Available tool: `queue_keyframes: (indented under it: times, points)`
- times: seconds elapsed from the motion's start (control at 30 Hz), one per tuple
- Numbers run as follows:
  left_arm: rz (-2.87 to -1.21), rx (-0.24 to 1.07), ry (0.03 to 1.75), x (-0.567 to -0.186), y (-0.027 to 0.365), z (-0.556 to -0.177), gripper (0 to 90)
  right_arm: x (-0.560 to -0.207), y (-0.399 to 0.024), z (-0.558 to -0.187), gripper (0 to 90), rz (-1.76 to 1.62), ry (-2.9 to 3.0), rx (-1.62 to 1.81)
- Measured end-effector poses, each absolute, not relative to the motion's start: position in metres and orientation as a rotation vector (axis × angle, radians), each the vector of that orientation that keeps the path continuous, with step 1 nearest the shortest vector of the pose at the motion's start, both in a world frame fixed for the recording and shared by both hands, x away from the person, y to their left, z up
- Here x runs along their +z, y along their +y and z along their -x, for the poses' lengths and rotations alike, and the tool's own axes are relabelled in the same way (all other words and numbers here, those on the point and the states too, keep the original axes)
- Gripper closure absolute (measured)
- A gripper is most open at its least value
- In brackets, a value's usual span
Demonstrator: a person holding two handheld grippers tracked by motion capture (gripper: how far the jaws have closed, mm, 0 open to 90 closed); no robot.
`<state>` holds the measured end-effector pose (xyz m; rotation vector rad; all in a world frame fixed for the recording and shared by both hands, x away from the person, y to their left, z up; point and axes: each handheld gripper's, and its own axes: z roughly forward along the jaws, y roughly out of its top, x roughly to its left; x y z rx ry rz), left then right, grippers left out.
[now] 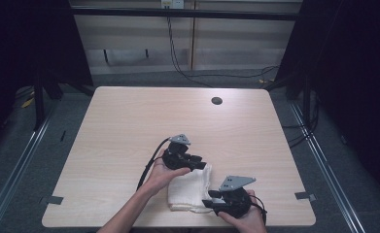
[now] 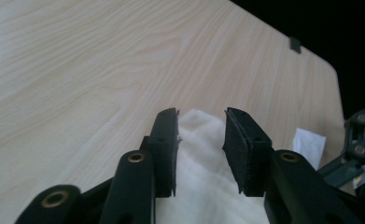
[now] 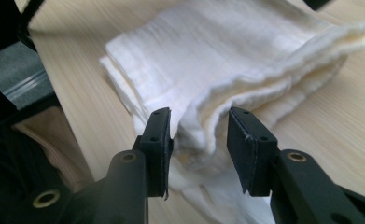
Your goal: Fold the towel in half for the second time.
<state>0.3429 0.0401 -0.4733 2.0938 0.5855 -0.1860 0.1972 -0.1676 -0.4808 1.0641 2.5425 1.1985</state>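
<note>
A folded white cloth [image 1: 190, 189] lies near the front edge of the wooden table [image 1: 129, 126]. My left gripper [image 1: 202, 164] is at the cloth's far corner. In the left gripper view its jaws [image 2: 201, 135] stand apart over the cloth [image 2: 203, 158], with a gap at the right pad. My right gripper [image 1: 208, 200] is at the cloth's near right edge. In the right gripper view its jaws [image 3: 199, 135] stand apart around the layered edge of the cloth [image 3: 227, 60]; the right pad is not pressing on it.
A round dark hole [image 1: 216, 101] sits in the tabletop at the back. Grey tape marks [image 1: 55, 199] [image 1: 305, 196] lie at the front corners. Cables trail from both grippers. Dark curtains flank the table, and floor rails run along both sides.
</note>
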Motion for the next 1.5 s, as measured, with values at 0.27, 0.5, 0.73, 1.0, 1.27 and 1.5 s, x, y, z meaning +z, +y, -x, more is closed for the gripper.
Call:
queue_keyframes:
  times: [0.27,0.5,0.73,1.0,1.27,1.5]
  points:
    - [-2.118,-0.106,0.597,-0.465,0.059,-0.339,58.7,-0.478,-0.185,-0.198,61.5,-1.103,2.501,1.204]
    - [-2.152,-0.046,0.619,-0.458,0.081,-0.337,49.5,-0.475,-0.201,-0.201,64.0,-1.172,2.446,1.181]
    - [-2.151,-0.043,0.635,-0.452,0.105,-0.330,44.9,-0.470,-0.215,-0.207,65.7,-1.217,2.371,1.214]
    - [-2.158,0.041,0.651,-0.440,0.130,-0.316,36.2,-0.457,-0.223,-0.215,65.4,-1.219,2.314,1.235]
    - [-2.142,0.088,0.724,-0.443,0.168,-0.302,35.5,-0.454,-0.236,-0.215,65.3,-1.224,2.257,1.242]
    - [-2.119,0.122,0.810,-0.451,0.202,-0.291,33.0,-0.458,-0.250,-0.207,62.4,-1.259,2.232,1.201]
